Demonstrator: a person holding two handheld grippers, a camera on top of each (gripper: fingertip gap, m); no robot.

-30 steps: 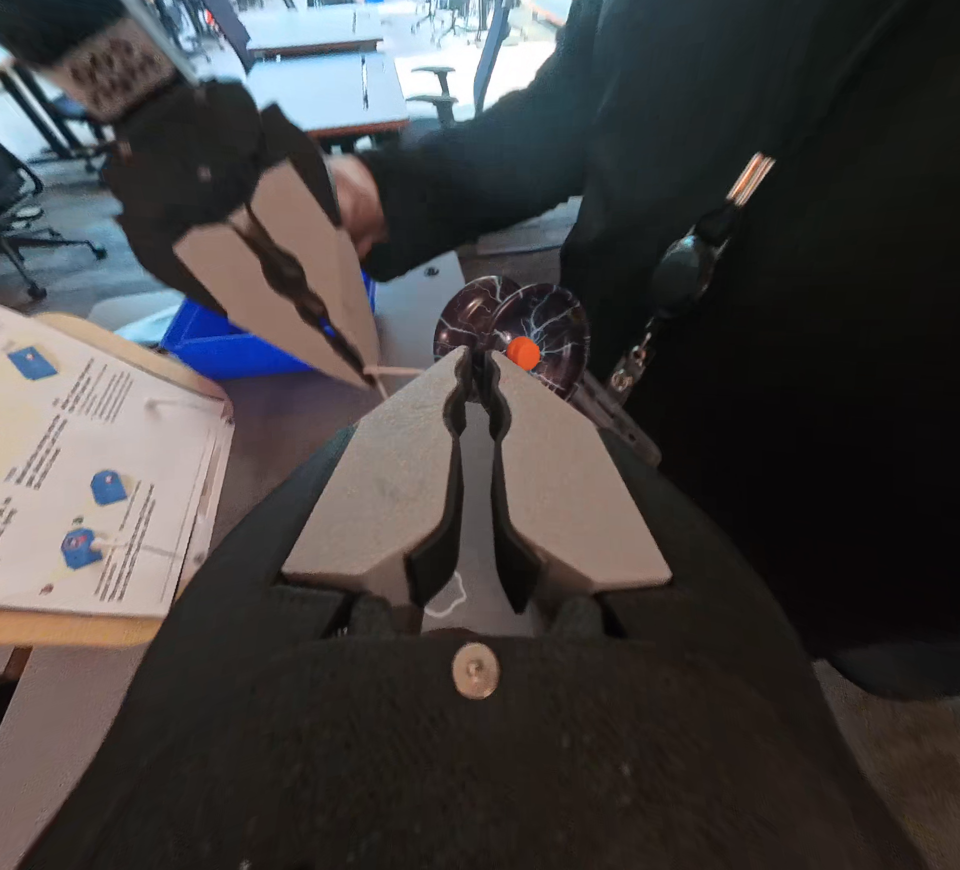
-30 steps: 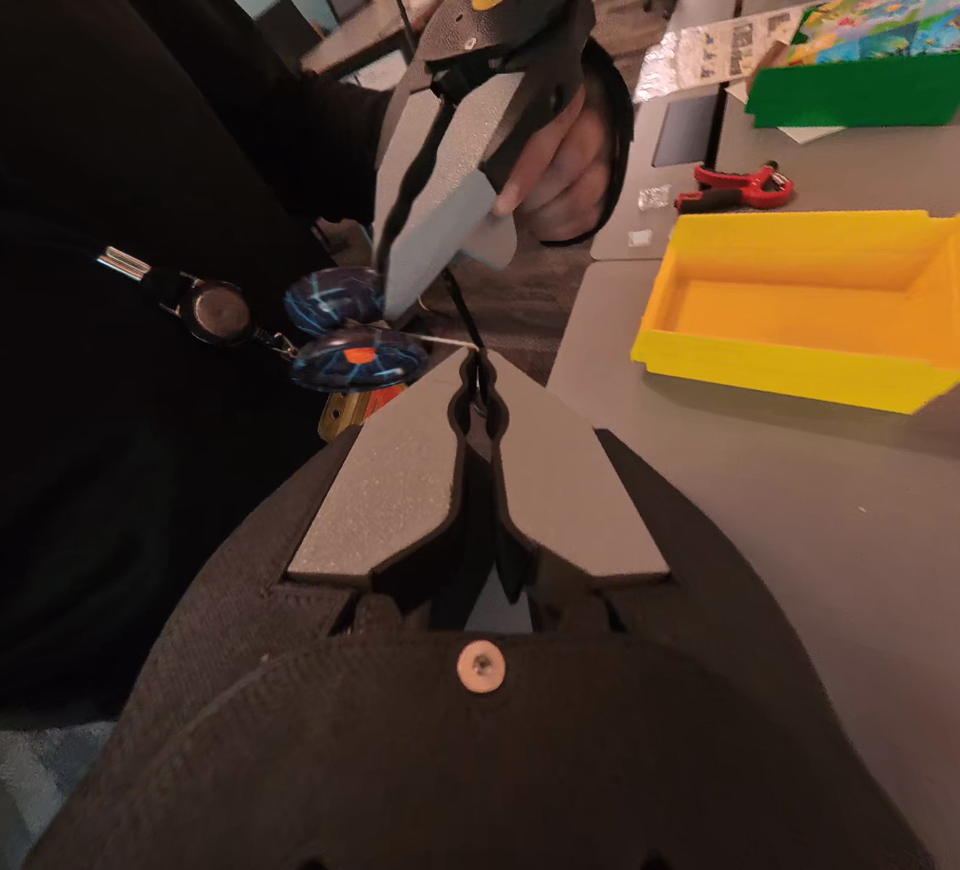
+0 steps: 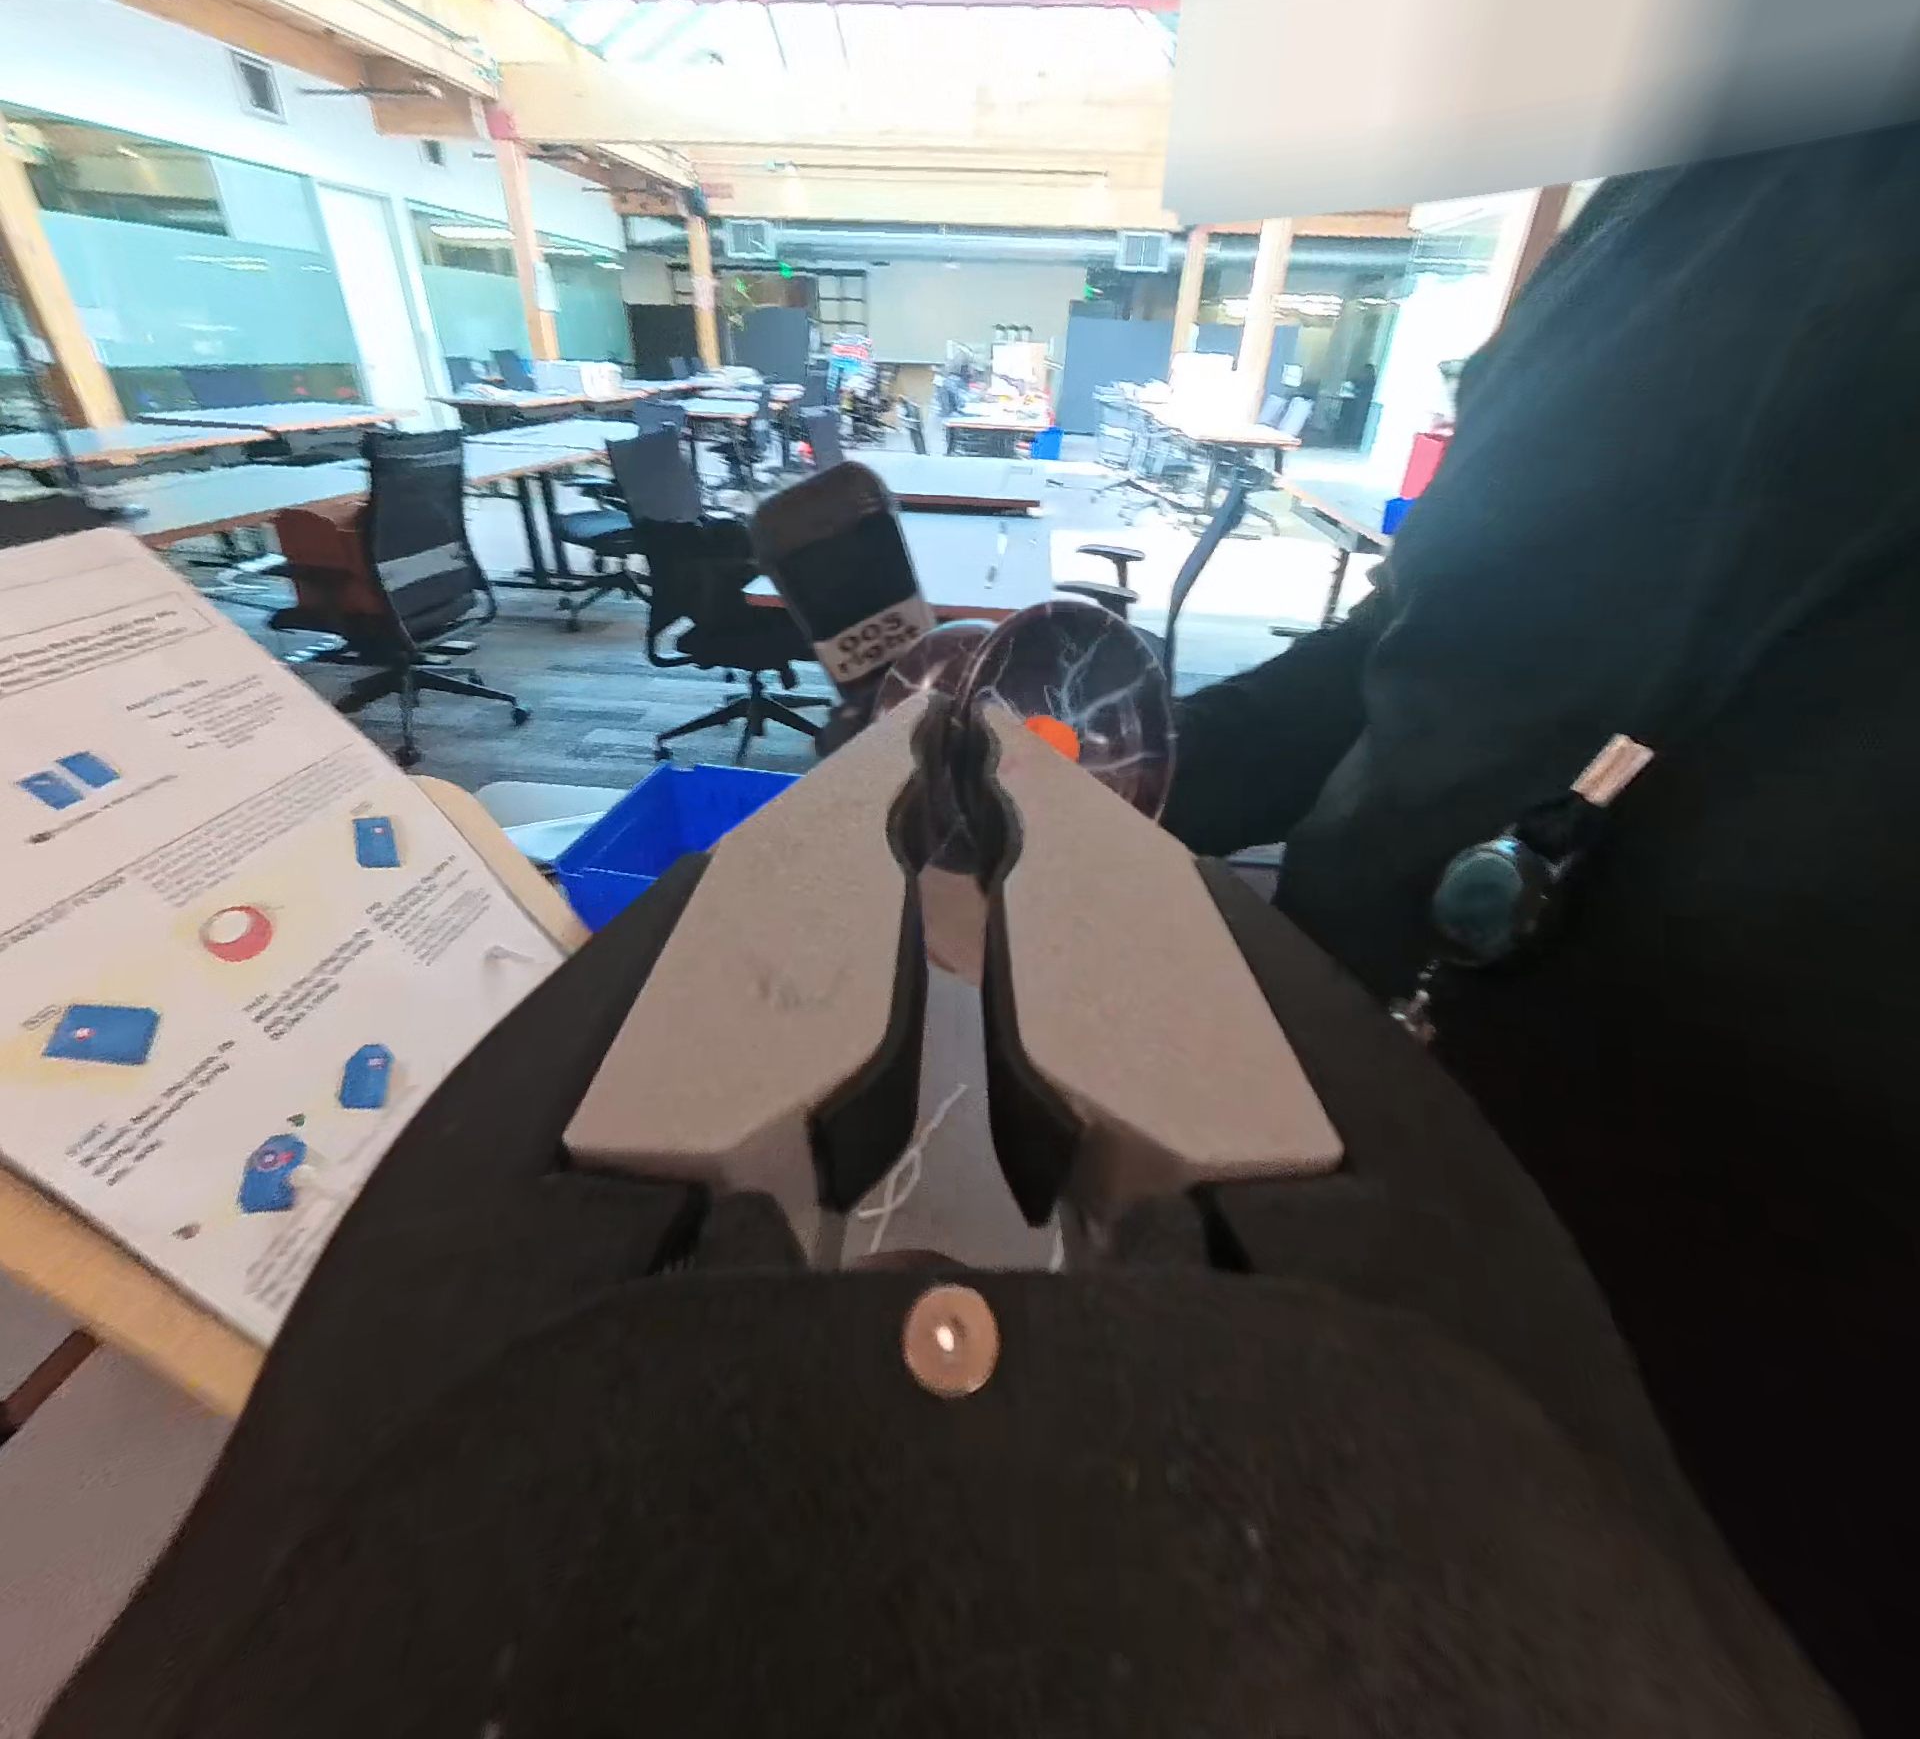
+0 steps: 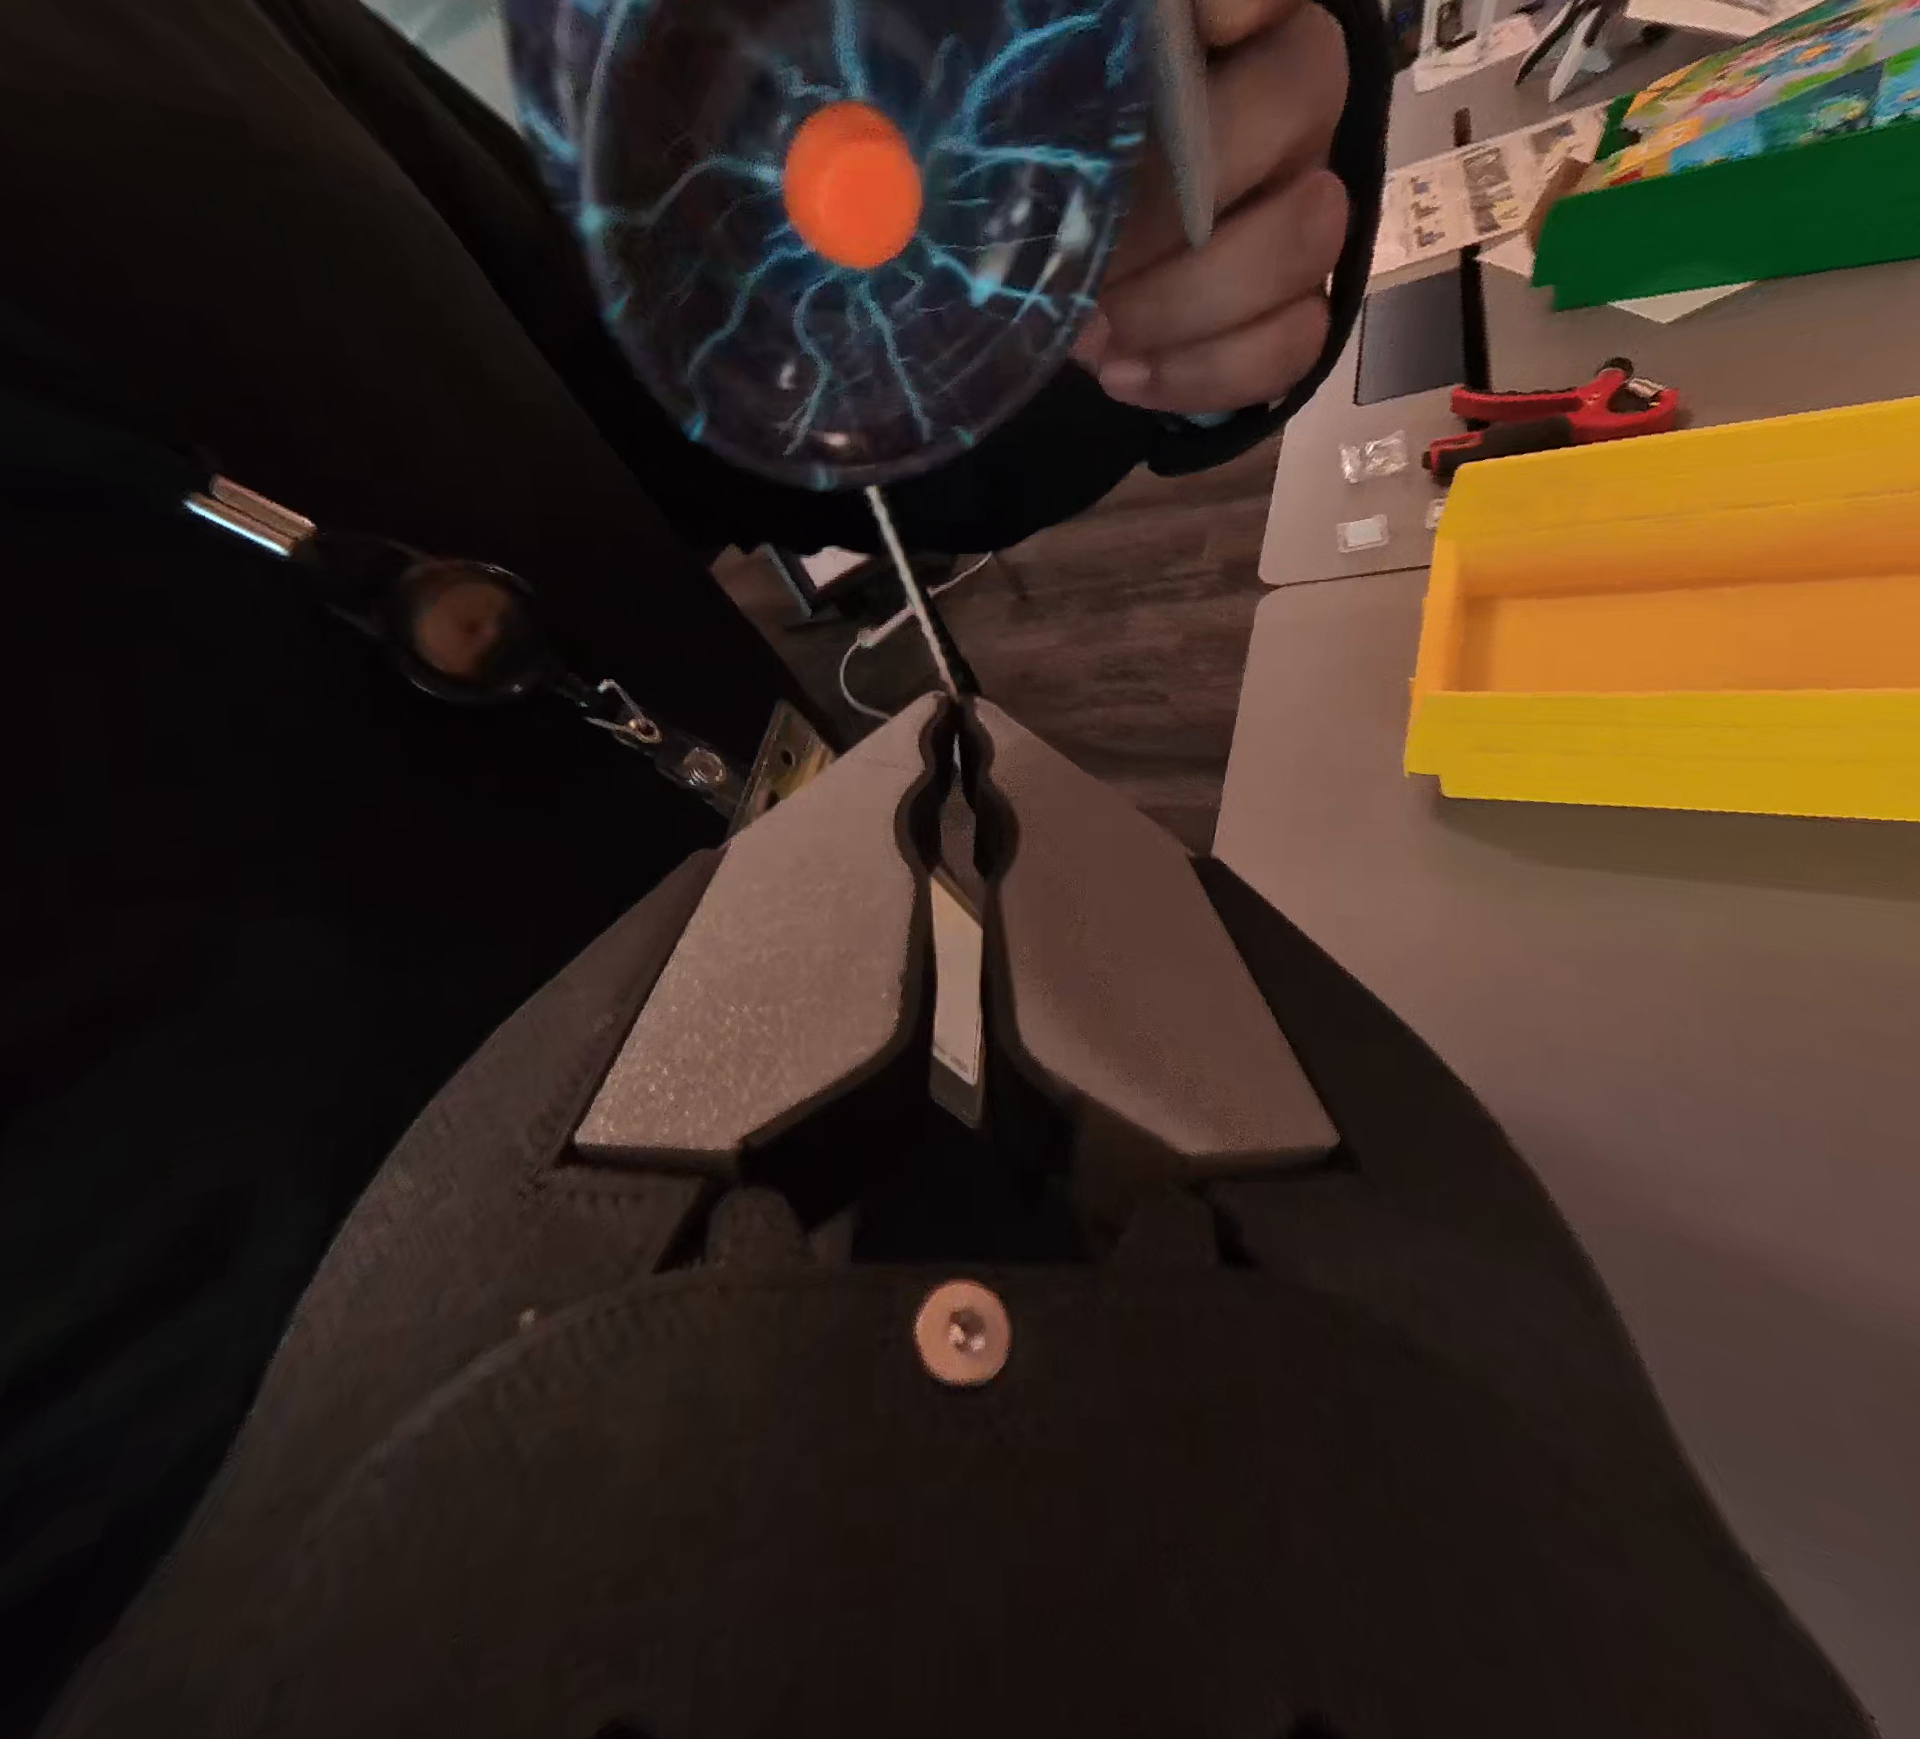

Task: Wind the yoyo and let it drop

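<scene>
Yoyo (image 4: 831, 162) is now up high, held off the surface in front of the person's dark top, dark disc with blue streaks and orange hub facing the right camera. A second ago it sat lower, edge-on, level with the right tool's tips.

Left tool (image 3: 951, 733) is pressed together on the yoyo's rim, as before, but raised: its view shows the open room rather than the desk.

String (image 4: 920, 598) runs short and taut from the yoyo's lower edge down into the right tool (image 4: 954, 718), which pinches it below the yoyo instead of alongside.

My read: winding is near done, little free string left; drop comes next.

Yellow bin (image 4: 1683, 619) sits off to the right, uninvolved.
</scene>
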